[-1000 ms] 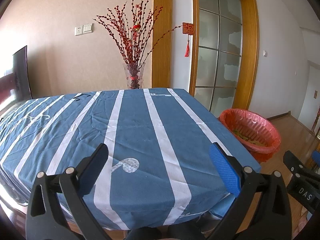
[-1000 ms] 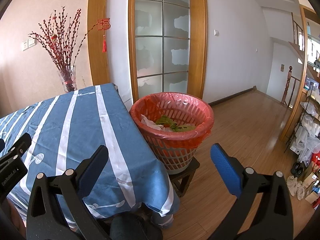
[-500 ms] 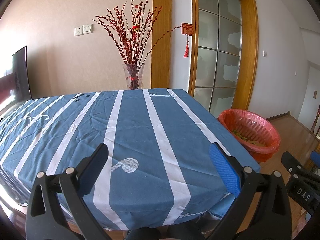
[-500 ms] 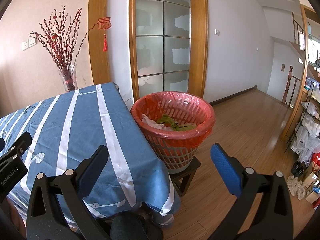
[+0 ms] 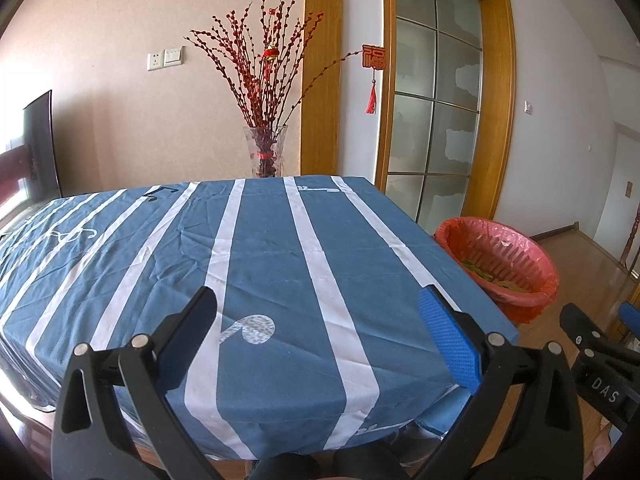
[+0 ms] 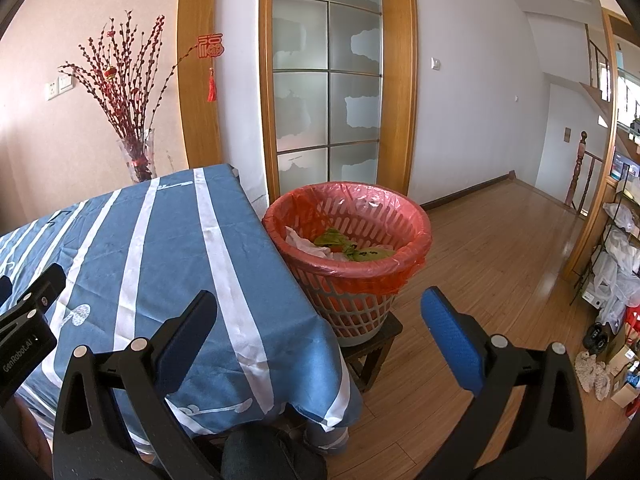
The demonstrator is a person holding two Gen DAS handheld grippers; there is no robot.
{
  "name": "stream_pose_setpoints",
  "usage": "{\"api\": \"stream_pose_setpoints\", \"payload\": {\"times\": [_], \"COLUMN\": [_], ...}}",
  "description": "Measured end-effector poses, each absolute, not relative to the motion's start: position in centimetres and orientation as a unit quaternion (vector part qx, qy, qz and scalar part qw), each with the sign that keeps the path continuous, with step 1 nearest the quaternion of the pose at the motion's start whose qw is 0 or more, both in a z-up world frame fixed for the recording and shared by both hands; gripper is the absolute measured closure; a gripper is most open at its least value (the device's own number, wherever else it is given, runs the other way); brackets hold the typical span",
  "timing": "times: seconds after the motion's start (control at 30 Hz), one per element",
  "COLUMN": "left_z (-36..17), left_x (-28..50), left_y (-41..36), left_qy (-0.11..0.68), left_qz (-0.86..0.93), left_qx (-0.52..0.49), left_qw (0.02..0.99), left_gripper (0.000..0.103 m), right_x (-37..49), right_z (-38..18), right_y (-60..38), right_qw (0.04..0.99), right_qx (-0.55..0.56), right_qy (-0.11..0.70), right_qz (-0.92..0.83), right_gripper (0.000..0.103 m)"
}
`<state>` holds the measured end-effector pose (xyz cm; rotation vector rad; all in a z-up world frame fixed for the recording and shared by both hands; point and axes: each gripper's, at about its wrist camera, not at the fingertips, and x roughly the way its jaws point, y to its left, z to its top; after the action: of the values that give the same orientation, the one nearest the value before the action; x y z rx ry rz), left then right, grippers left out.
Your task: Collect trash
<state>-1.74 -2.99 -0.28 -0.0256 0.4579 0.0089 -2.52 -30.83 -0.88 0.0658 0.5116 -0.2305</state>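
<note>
Blue cloth with white stripes covers the table (image 5: 280,264), filling the middle of the left wrist view, its stripes running away from the camera toward a glass vase (image 5: 266,151) of red branches at the far edge. The left gripper (image 5: 316,320) hangs above the near edge of the cloth, jaws spread wide with nothing between them. At the right of that frame, beside the table's corner, stands the bin (image 5: 500,264), upright with its mouth facing up, lined with a red bag. The right wrist view shows the bin (image 6: 348,256) at centre on a low dark stool (image 6: 376,344), just beside the table's right edge, with white paper and green scraps (image 6: 344,246) inside. The right gripper (image 6: 320,320) is also wide apart and empty, pointing toward the bin over a wooden floor (image 6: 500,264).
</note>
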Motion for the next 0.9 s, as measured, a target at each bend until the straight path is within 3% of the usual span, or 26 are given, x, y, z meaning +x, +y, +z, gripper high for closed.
{"api": "stream_pose_setpoints", "payload": {"times": [0.9], "left_z": [-0.37], "left_x": [-1.77], "left_y": [-3.29], "left_qy": [0.228], "left_qz": [0.003], "left_qx": [-0.013], "left_qw": [0.974], "left_gripper": [0.004], "right_x": [-2.59], "right_z": [-0.96], "right_y": [-30.66], "right_qw": [0.96], "right_qx": [0.033], "right_qy": [0.254], "right_qz": [-0.113], "right_gripper": [0.002]}}
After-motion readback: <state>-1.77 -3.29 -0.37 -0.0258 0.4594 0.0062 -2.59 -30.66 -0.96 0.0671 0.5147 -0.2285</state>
